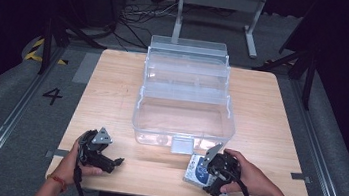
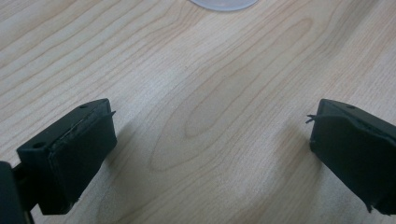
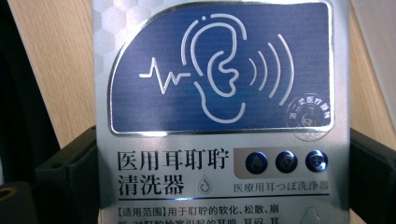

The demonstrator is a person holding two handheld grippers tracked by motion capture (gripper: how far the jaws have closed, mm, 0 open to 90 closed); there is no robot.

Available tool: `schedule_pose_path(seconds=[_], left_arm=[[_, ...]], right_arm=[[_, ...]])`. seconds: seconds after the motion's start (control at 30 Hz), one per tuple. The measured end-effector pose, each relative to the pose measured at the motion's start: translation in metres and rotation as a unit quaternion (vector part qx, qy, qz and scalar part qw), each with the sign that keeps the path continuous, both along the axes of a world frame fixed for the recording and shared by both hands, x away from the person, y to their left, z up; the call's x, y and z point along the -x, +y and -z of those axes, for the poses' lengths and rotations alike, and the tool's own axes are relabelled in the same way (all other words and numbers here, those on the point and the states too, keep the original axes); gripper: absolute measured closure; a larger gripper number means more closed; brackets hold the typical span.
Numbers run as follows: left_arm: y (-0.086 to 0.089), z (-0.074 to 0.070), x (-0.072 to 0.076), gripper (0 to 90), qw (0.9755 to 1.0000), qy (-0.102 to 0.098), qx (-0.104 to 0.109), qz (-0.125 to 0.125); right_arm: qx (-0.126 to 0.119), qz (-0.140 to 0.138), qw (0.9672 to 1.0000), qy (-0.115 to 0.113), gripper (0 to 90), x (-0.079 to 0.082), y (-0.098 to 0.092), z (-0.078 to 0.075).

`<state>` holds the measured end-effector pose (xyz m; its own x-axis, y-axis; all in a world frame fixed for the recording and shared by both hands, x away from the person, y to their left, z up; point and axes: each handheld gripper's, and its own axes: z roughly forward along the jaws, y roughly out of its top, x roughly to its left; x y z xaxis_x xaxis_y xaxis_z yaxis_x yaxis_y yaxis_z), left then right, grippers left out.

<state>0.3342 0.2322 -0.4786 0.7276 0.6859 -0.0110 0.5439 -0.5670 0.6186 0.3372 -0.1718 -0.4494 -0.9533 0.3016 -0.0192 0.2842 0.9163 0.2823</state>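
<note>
Box (image 3: 219, 116), silver with a blue ear emblem, lies flat on the wooden table (image 1: 114, 80) at your near right edge. Your right gripper (image 1: 216, 176) straddles it, one jaw on each side; whether the pads press yet cannot be told. Your left gripper (image 2: 210, 140) rests over bare wood at the near left, jaws wide apart and empty. Farther out stands the clear tiered organizer (image 1: 185, 97), opened up. The step in hand appears to be pickup: clamp firmly, lift level, then carry forward over the organizer's front wall.
</note>
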Motion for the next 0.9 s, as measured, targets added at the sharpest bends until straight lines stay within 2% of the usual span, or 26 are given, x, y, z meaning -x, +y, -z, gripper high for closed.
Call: schedule_pose_path(seconds=[0.03,0.1,0.13,0.17,0.2,0.23,0.27,0.3,0.33,0.37,0.5,0.53,0.6,0.7,0.73,0.9], left_arm=[[-0.002,-0.002,0.001,5.3,1.0,0.001,-0.002,0.002],[-0.005,-0.009,0.004,24.5,0.9998,-0.007,-0.007,0.018],[-0.005,-0.009,0.004,24.4,0.9998,-0.007,-0.007,0.018],[-0.011,-0.021,0.009,16.9,0.9991,-0.029,-0.014,0.026],[-0.011,-0.021,0.009,17.2,0.9991,-0.029,-0.014,0.026],[-0.013,-0.029,0.01,21.0,0.9984,-0.044,-0.009,0.034],[-0.015,-0.044,0.013,21.5,0.9977,-0.057,0.013,0.034],[-0.015,-0.044,0.013,19.4,0.9977,-0.057,0.013,0.034],[-0.019,-0.062,0.015,18.0,0.996,-0.074,0.037,0.033],[-0.019,-0.062,0.015,18.0,0.996,-0.074,0.037,0.033],[-0.033,-0.089,0.017,19.6,0.9932,-0.093,0.044,0.055],[-0.038,-0.093,0.015,20.9,0.9927,-0.096,0.042,0.06],[-0.05,-0.1,0.011,24.1,0.9926,-0.104,0.018,0.06],[-0.07,-0.108,0.002,27.5,0.9891,-0.12,-0.009,0.084],[-0.076,-0.109,-0.002,29.9,0.9881,-0.123,-0.012,0.092],[-0.098,-0.106,-0.025,35.1,0.9879,-0.102,-0.031,0.113]], right_arm=[[-0.001,-0.004,1.0,-0.004,4.4,-0.001,-0.003,0.0],[-0.01,0.01,0.9999,-0.001,4.4,0.001,-0.008,-0.001],[-0.011,0.01,0.9999,0.003,4.4,0.002,-0.011,-0.003],[-0.016,0.013,0.9998,-0.003,4.4,0.002,-0.016,-0.003],[-0.016,0.013,0.9998,-0.003,4.4,0.002,-0.016,-0.003],[-0.027,0.028,0.9993,-0.004,4.4,0.004,-0.024,-0.005],[-0.032,0.03,0.999,-0.004,4.4,0.005,-0.029,-0.006],[-0.032,0.03,0.999,-0.004,4.4,0.005,-0.029,-0.006],[-0.039,0.039,0.9985,-0.003,4.4,0.006,-0.037,-0.006],[-0.039,0.039,0.9985,-0.003,4.4,0.006,-0.037,-0.006],[-0.044,0.053,0.9976,-0.009,4.4,0.006,-0.052,-0.008],[-0.044,0.058,0.9973,-0.011,4.4,0.006,-0.055,-0.009],[-0.046,0.063,0.9968,-0.014,4.5,0.005,-0.062,-0.01],[-0.043,0.078,0.9958,-0.022,4.5,0.005,-0.07,-0.011],[-0.046,0.082,0.9953,-0.023,4.4,0.004,-0.073,-0.011],[-0.053,0.103,0.9931,-0.018,4.5,0.003,-0.085,-0.009]])
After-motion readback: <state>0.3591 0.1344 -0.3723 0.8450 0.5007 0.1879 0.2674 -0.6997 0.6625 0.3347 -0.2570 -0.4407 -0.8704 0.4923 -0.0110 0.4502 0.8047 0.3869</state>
